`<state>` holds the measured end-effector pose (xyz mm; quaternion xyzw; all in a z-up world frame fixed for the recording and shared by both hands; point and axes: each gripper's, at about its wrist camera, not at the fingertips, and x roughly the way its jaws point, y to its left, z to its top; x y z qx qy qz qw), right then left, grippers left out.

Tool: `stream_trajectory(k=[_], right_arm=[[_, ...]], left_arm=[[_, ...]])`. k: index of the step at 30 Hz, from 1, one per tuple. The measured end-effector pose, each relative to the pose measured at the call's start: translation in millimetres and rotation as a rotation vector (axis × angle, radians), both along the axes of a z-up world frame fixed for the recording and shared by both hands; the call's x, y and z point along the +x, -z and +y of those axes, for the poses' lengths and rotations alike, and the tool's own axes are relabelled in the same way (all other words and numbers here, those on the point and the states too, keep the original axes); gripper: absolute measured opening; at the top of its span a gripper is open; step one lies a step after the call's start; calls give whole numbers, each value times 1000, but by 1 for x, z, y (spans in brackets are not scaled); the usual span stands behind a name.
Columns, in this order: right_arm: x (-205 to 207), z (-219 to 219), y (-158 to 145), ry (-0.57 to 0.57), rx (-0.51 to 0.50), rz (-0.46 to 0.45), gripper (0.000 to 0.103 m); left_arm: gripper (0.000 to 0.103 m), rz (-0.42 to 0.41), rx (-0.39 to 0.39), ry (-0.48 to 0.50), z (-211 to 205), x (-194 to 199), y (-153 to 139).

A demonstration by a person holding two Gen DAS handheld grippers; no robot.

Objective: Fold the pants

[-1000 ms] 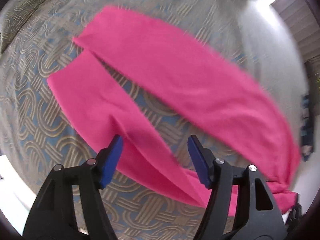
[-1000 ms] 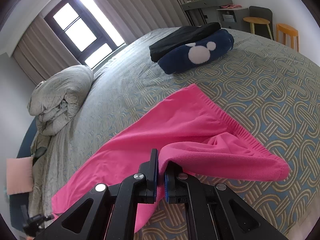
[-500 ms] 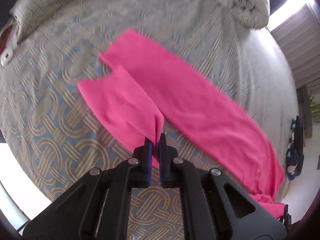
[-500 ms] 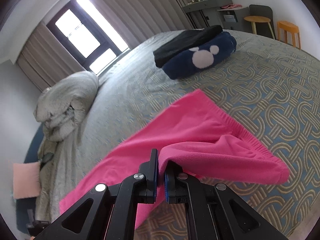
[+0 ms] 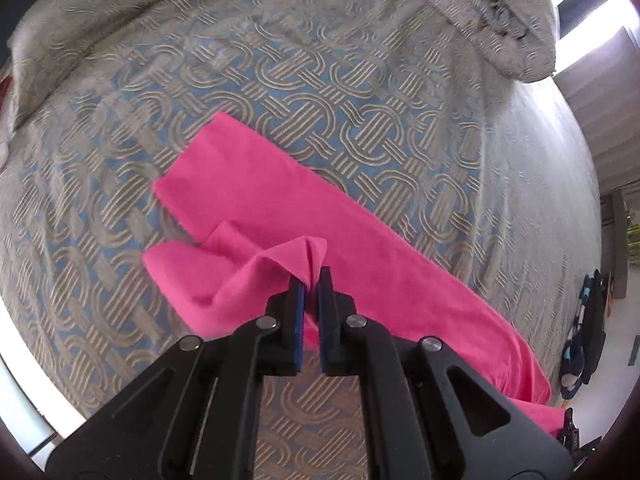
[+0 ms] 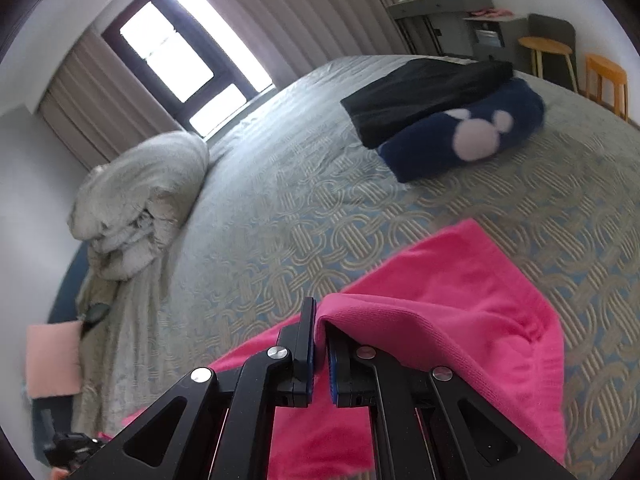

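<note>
Both jaws are pressed together w/ pink cloth between them. My left gripper [image 5: 311,280] pinches a bunched fold of the pink pants [image 5: 280,208] on the near leg and holds it up a bit. My right gripper [image 6: 320,320] pinches the thick edge of the pants [image 6: 460,300], which drapes to the right. Pants lie on the patterned bed cover [image 5: 360,92]. Far right on the bed: a navy pillow [image 6: 460,136] touching a black folded thing [image 6: 420,88]. Far left: a gray bundled blanket [image 6: 140,196].
</note>
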<state>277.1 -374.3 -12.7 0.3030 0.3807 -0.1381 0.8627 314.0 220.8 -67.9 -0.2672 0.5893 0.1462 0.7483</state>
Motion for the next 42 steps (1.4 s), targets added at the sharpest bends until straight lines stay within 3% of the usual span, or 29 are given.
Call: stream_trajectory(k=[4, 7, 10, 12, 15, 21, 24, 26, 30, 31, 35, 39, 42], right_arm=[[53, -4, 26, -33, -56, 131, 6], [88, 0, 54, -97, -129, 299, 15], [99, 6, 69, -165, -224, 403, 24], [98, 4, 70, -215, -263, 426, 35], [95, -11, 58, -235, -322, 430, 37], [71, -54, 15, -82, -376, 368, 60], [42, -56, 6, -105, -383, 335, 65], [26, -56, 11, -146, -422, 357, 67], [5, -57, 36, -201, -481, 444, 68], [-2, -62, 46, -198, -464, 460, 68], [-16, -82, 70, -178, -344, 473, 68], [-35, -96, 86, -161, -257, 456, 68], [-54, -106, 85, -150, -212, 404, 68]], left_arm=[[10, 56, 8, 3, 0, 35, 15], [16, 98, 29, 36, -2, 57, 27], [23, 126, 71, 70, -5, 64, 33], [27, 133, 103, 87, -3, 68, 34], [27, 108, 150, 74, 5, 70, 28], [31, 1, 252, 110, -11, 46, 3], [40, -79, 275, 260, -61, 24, -7], [42, -127, 245, 421, -104, 9, -12], [43, -179, 107, 759, -201, -37, -8], [43, -181, 42, 881, -236, -56, -3], [43, -152, -111, 1133, -329, -102, 13], [43, -151, -121, 1245, -393, -117, 25], [43, -161, -26, 1272, -427, -115, 32]])
